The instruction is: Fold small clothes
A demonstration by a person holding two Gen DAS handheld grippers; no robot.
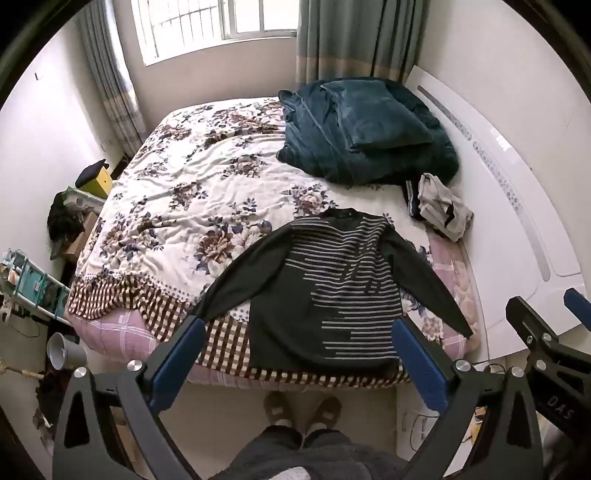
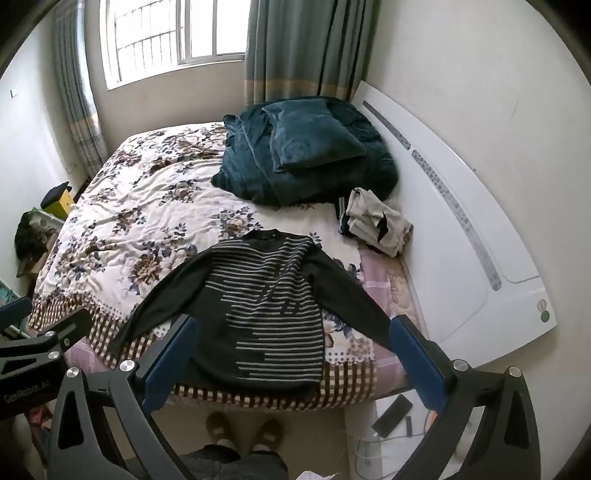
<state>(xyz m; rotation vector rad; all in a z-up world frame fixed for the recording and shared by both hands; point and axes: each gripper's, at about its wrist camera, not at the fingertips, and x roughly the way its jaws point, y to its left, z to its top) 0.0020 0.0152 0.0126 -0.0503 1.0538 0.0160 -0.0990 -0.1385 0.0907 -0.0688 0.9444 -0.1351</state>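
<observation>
both tongs (image 1: 299, 350) (image 2: 291, 350) wide open above sweater (image 1: 332, 288); phone (image 2: 392, 410) on floor only in right view

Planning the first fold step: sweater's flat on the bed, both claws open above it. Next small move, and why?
Probably bring the left claw down to the cuff of the sleeve on its side. The sweater lies spread face up near the bed's front edge, both sleeves angled out, and neither the left claw nor the right claw holds anything. Sleeves likely need folding in first.

Bright window (image 1: 221, 22) backlight; fisheye-warped, dark corners.
</observation>
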